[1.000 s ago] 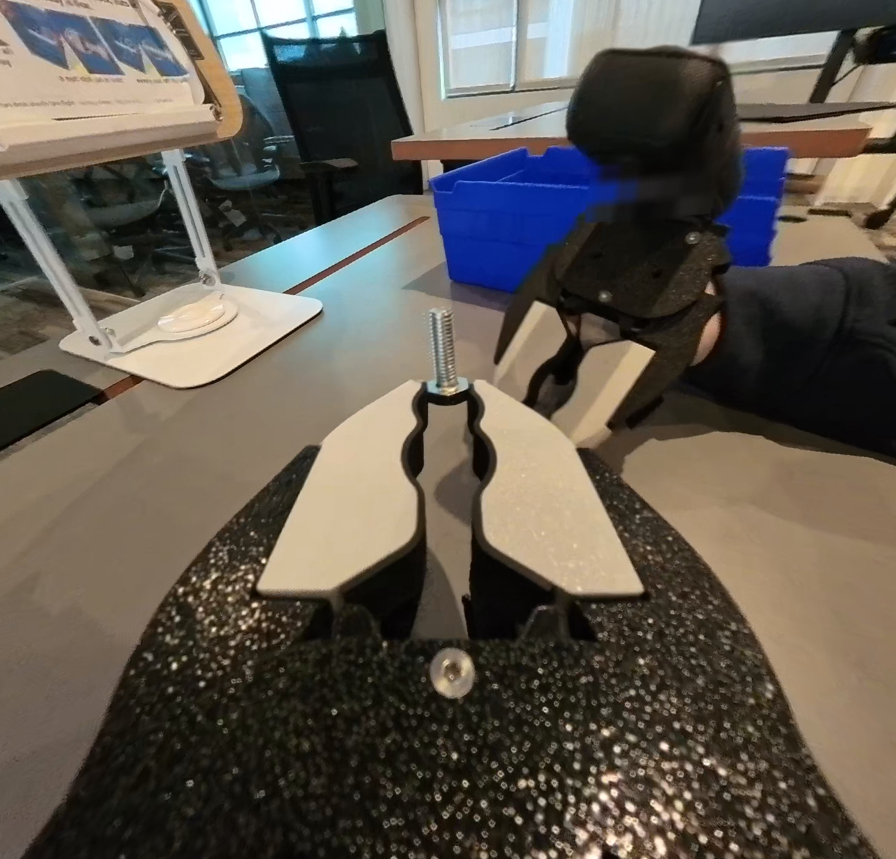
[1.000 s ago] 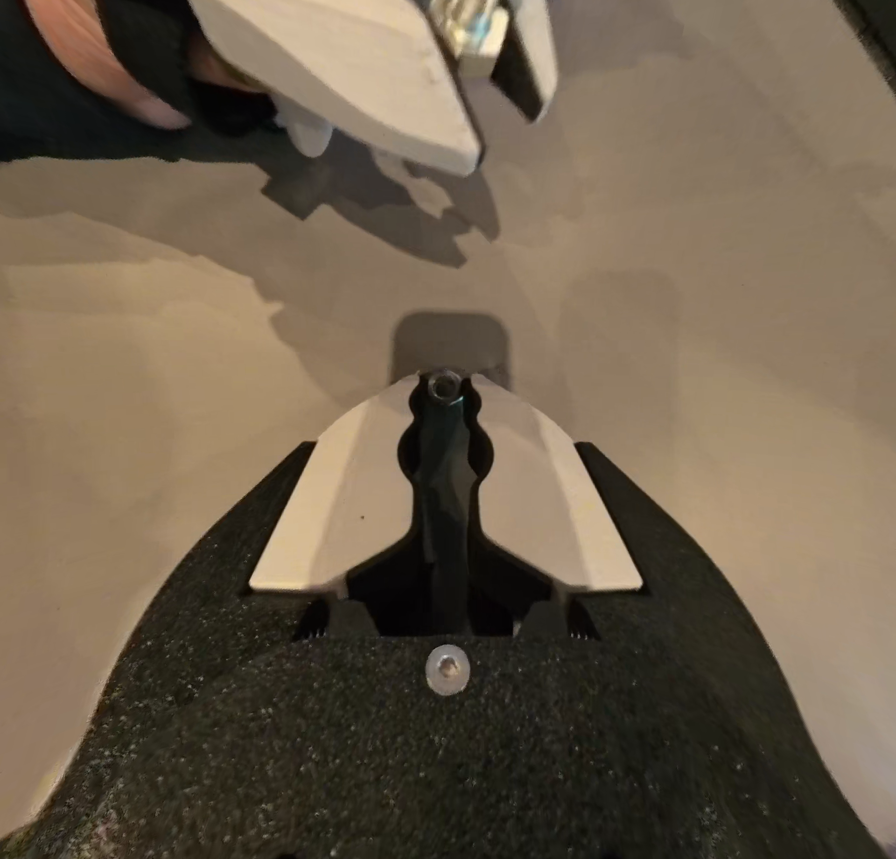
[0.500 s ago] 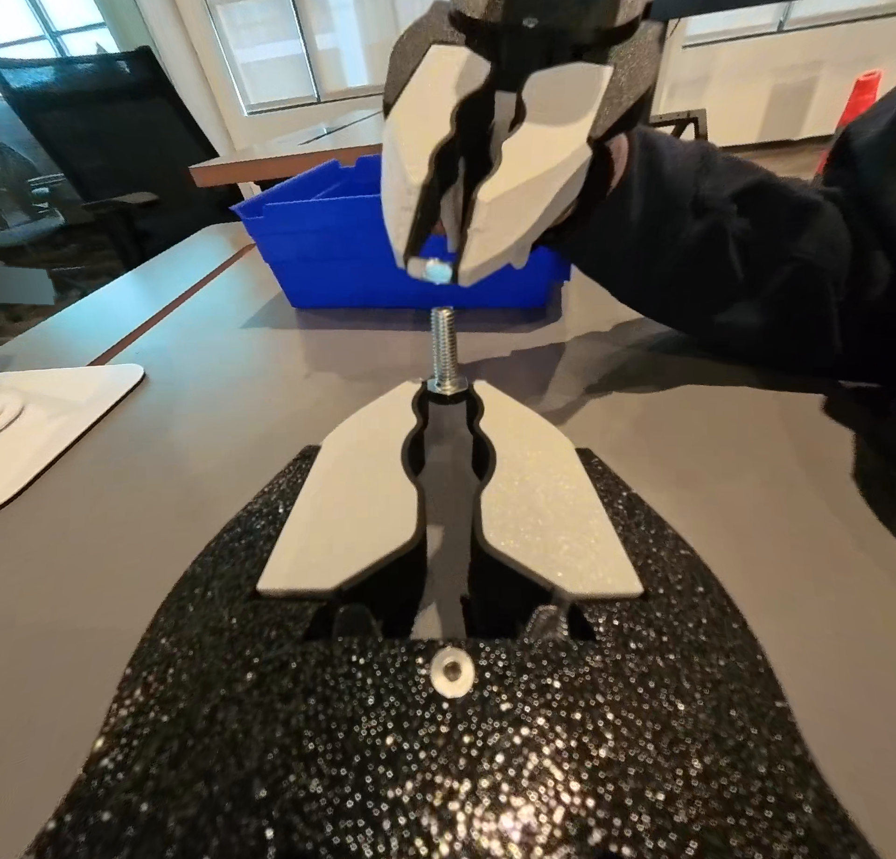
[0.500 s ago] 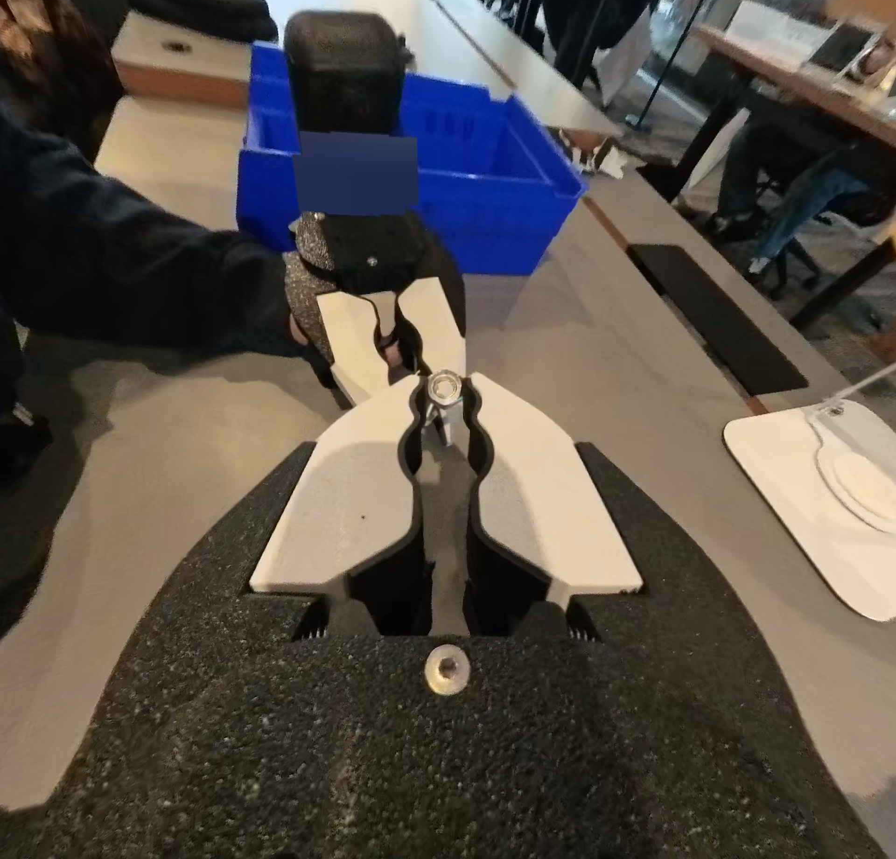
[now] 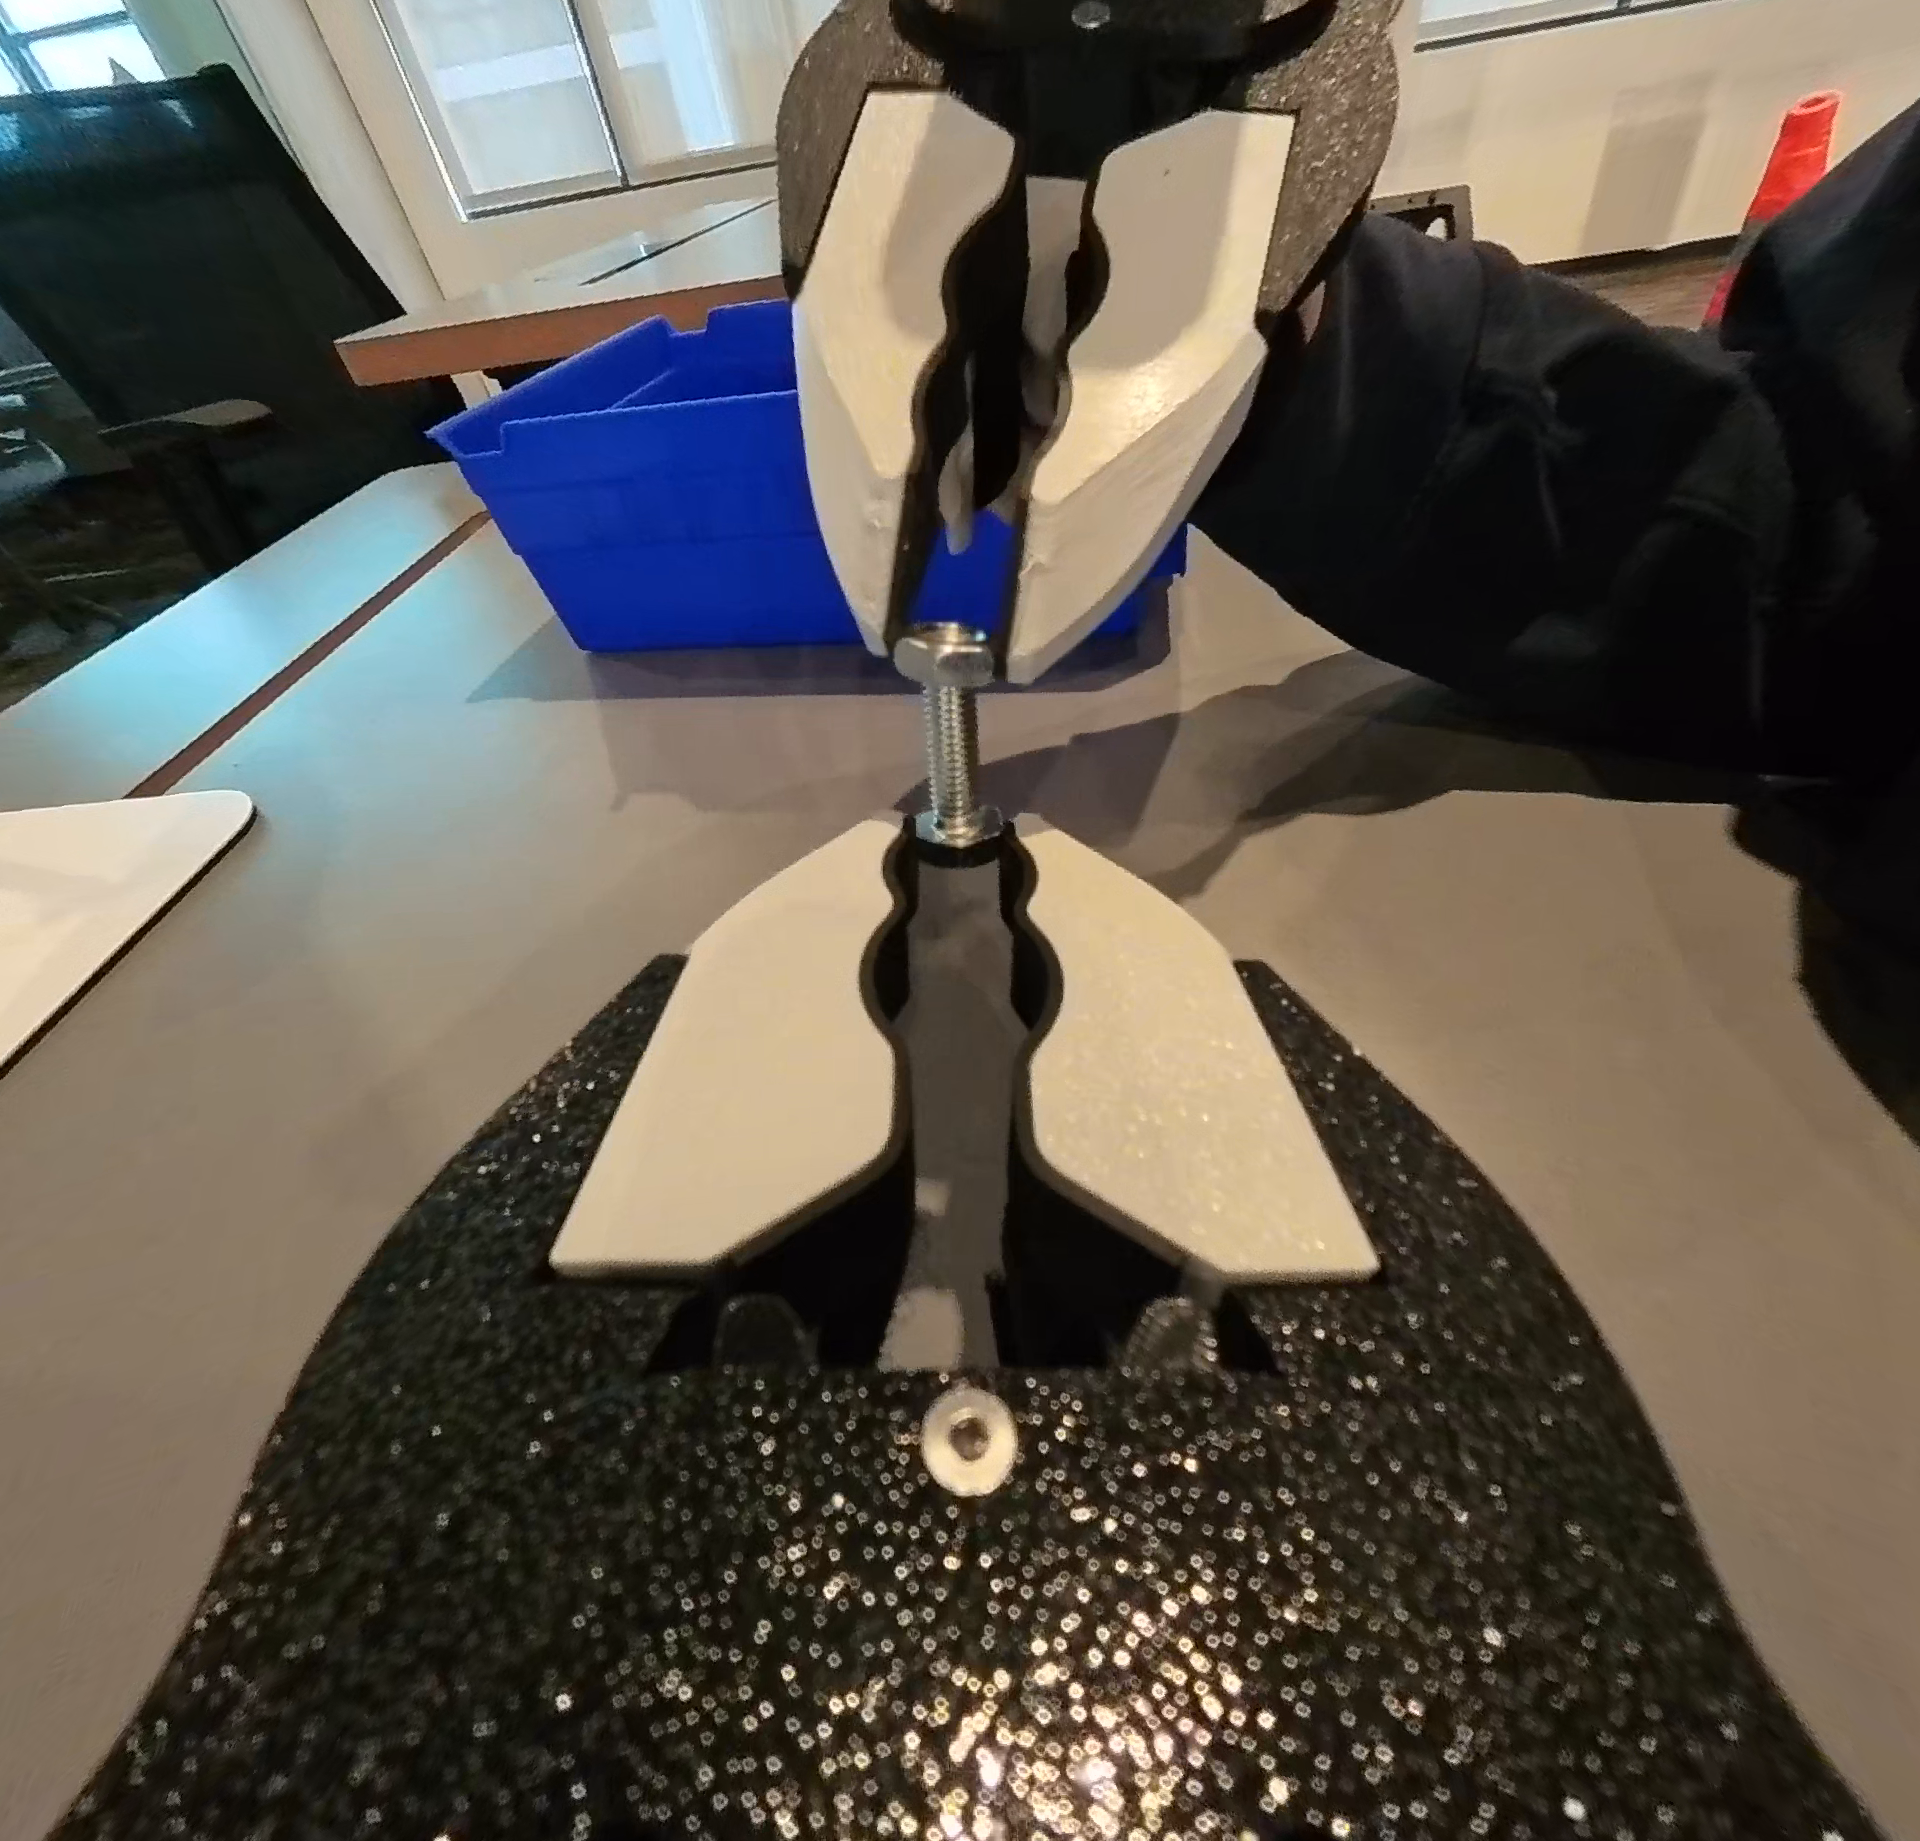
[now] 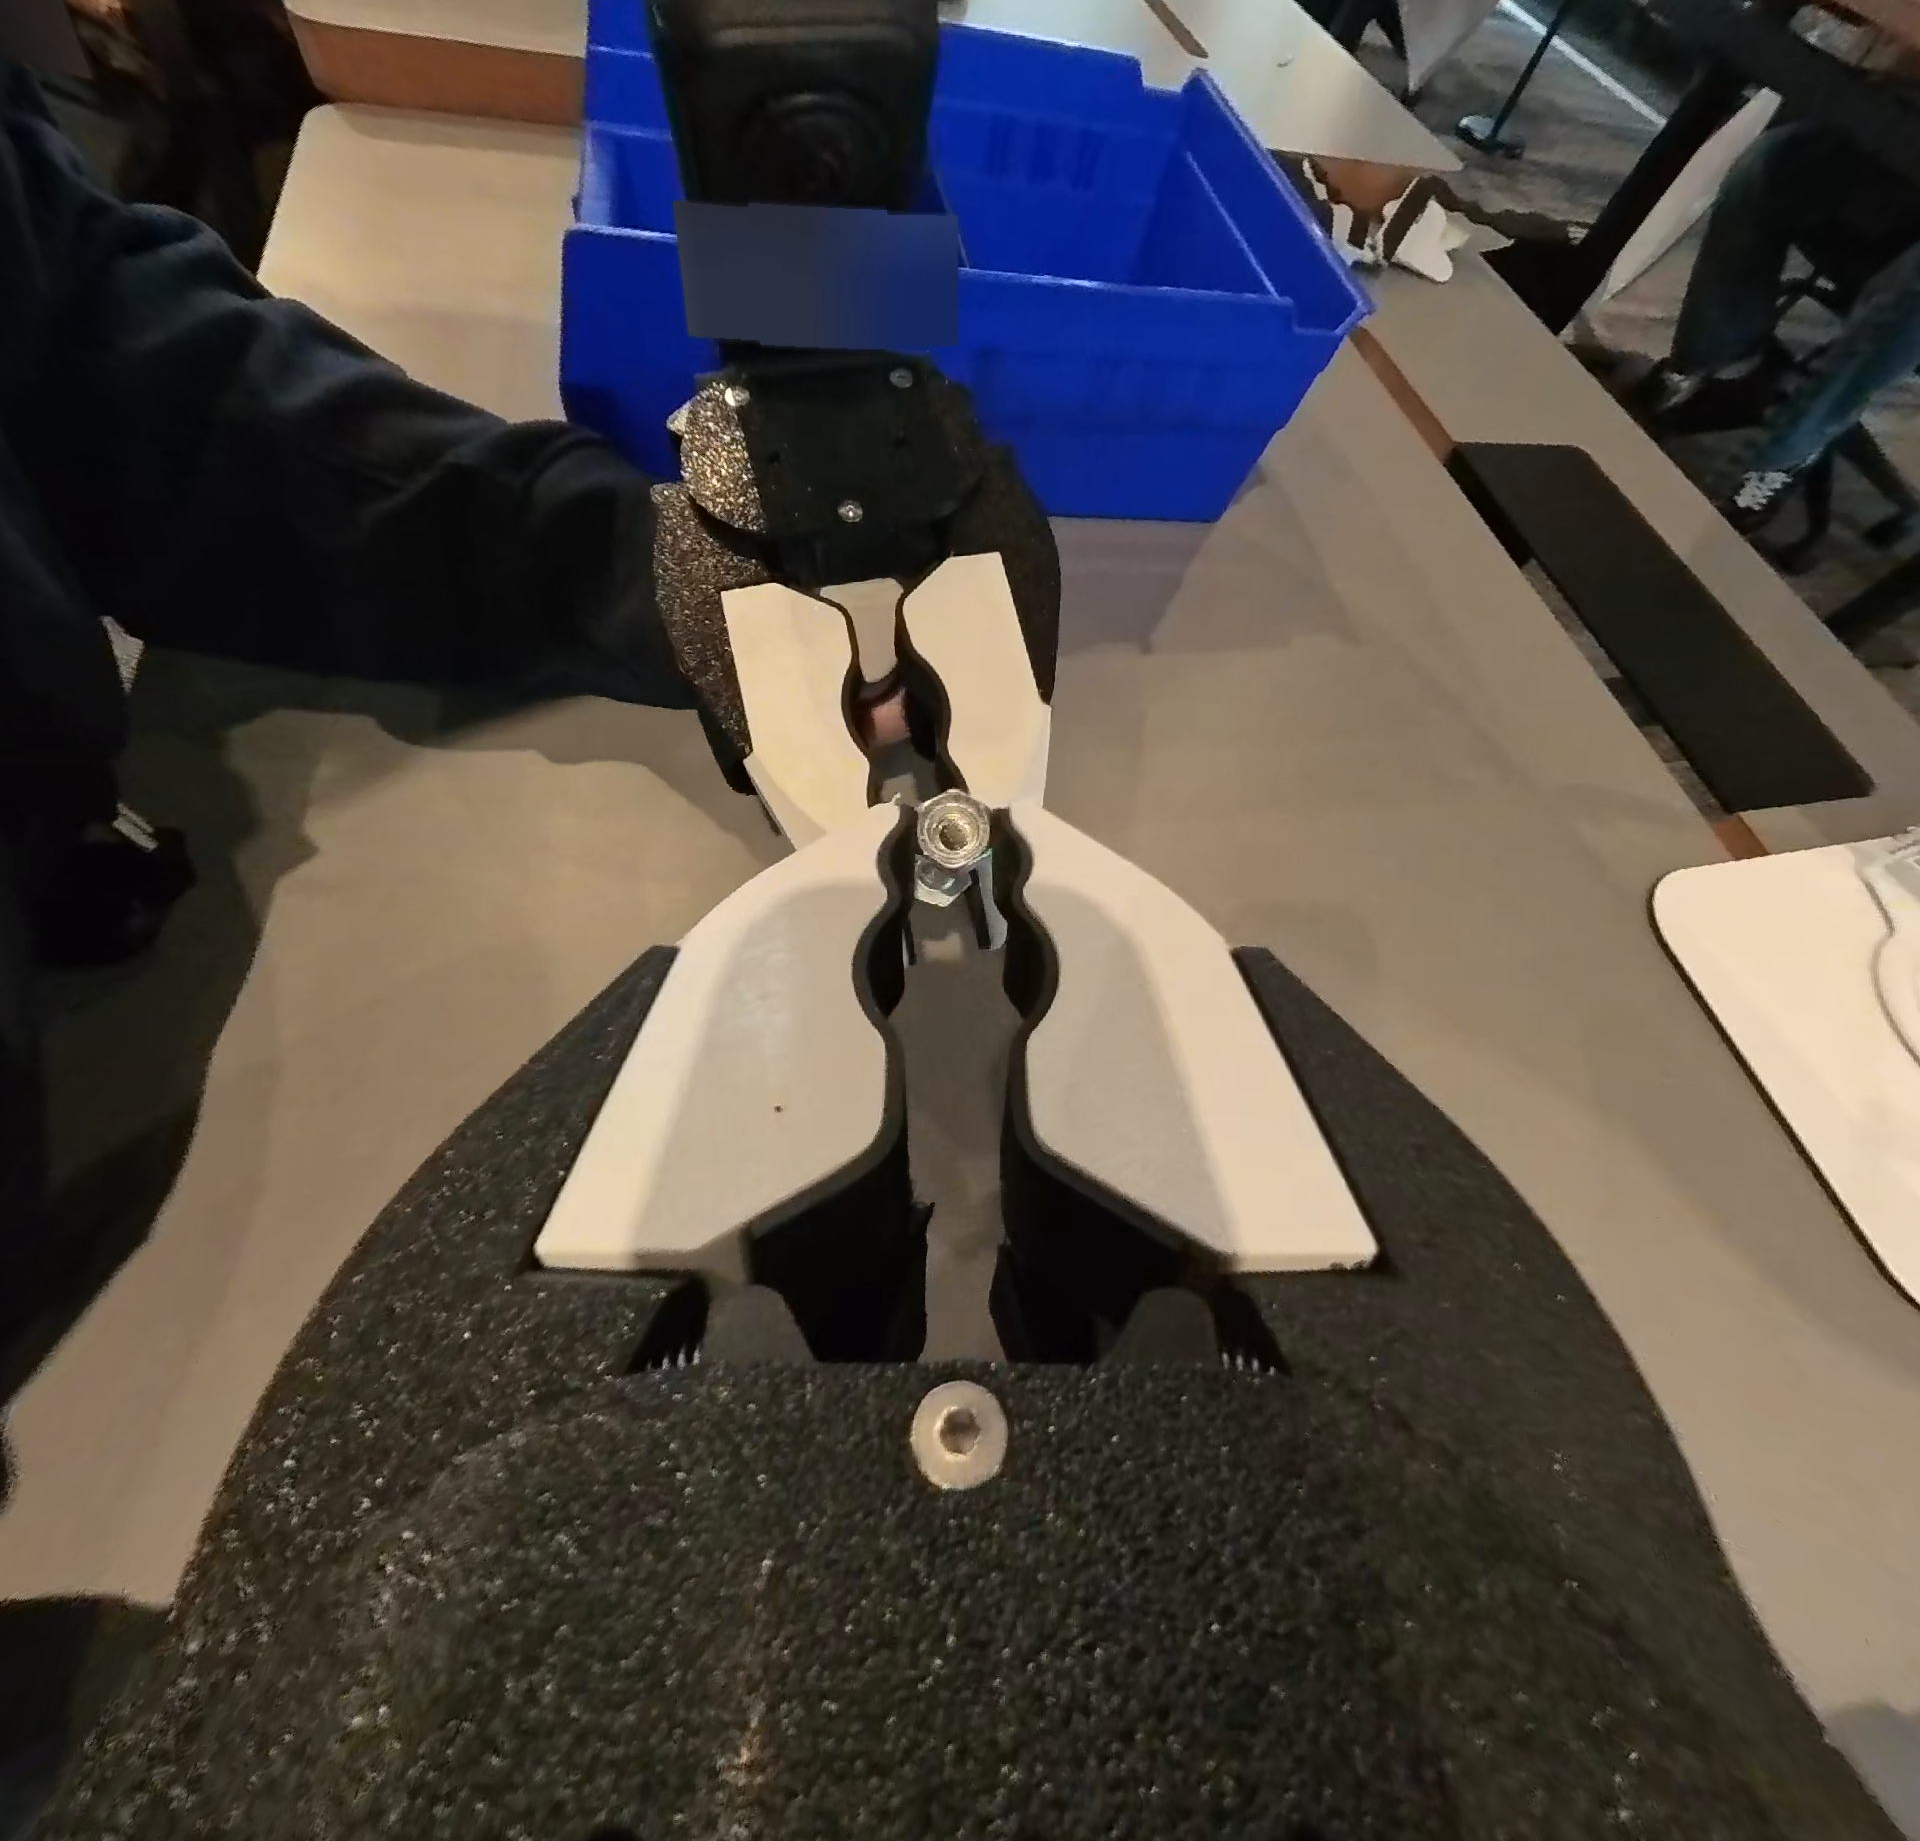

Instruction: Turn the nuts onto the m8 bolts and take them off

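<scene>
My left claw (image 5: 954, 841) is closed tight on the head of the silver bolt (image 5: 956, 752), in the middle of the left view, and the bolt's long threaded part stands straight up above the grey table (image 5: 312, 856). My right claw (image 5: 948, 648) comes straight down from the top of that view, closed on the little silver nut (image 5: 945, 661), and the nut sits right on the bolt's top tip, in line with it. In the right view I look down through the nut (image 6: 951, 835), with the blue bin (image 6: 1143, 337) behind.
</scene>
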`<state>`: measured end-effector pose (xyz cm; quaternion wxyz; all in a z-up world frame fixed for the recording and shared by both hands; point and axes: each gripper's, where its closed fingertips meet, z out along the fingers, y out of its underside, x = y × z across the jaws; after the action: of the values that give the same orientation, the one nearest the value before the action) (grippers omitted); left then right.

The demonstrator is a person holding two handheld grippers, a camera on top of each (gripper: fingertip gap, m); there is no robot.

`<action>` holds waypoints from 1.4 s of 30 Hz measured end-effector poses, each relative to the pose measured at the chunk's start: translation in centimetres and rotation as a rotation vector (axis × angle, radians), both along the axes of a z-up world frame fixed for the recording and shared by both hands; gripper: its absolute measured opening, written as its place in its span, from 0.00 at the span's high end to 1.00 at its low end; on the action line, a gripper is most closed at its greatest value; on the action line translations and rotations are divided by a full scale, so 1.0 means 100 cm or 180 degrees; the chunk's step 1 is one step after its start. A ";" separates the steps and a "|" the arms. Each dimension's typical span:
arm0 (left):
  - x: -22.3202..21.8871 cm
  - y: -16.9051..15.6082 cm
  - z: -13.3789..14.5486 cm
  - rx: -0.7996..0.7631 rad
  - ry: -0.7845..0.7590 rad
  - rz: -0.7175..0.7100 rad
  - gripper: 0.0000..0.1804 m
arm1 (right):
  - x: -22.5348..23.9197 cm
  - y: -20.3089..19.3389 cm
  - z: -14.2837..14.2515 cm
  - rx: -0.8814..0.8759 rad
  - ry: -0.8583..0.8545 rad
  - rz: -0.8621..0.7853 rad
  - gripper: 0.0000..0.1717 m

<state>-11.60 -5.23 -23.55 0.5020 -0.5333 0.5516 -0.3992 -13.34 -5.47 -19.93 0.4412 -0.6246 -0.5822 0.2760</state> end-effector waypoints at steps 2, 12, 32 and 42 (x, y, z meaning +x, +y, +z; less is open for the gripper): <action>0.000 -0.001 0.000 0.0003 0.0005 -0.0022 0.92 | 0.001 -0.001 0.000 -0.0026 -0.0001 0.0017 0.92; -0.001 0.003 0.002 -0.0041 -0.0055 0.0057 0.92 | -0.002 0.005 0.002 -0.0154 0.0094 -0.0131 0.92; -0.009 0.039 -0.003 0.0073 0.0084 0.1047 0.92 | -0.003 0.038 -0.002 -0.0592 0.0738 -0.2080 0.92; -0.009 0.037 -0.002 0.0042 0.0065 0.0974 0.92 | -0.006 0.037 -0.008 -0.0677 0.0694 -0.1972 0.83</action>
<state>-12.45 -1.49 -23.75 0.5548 -0.6118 0.4716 -0.3089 -13.96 -1.80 -20.70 0.4961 -0.7810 -0.2824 0.2533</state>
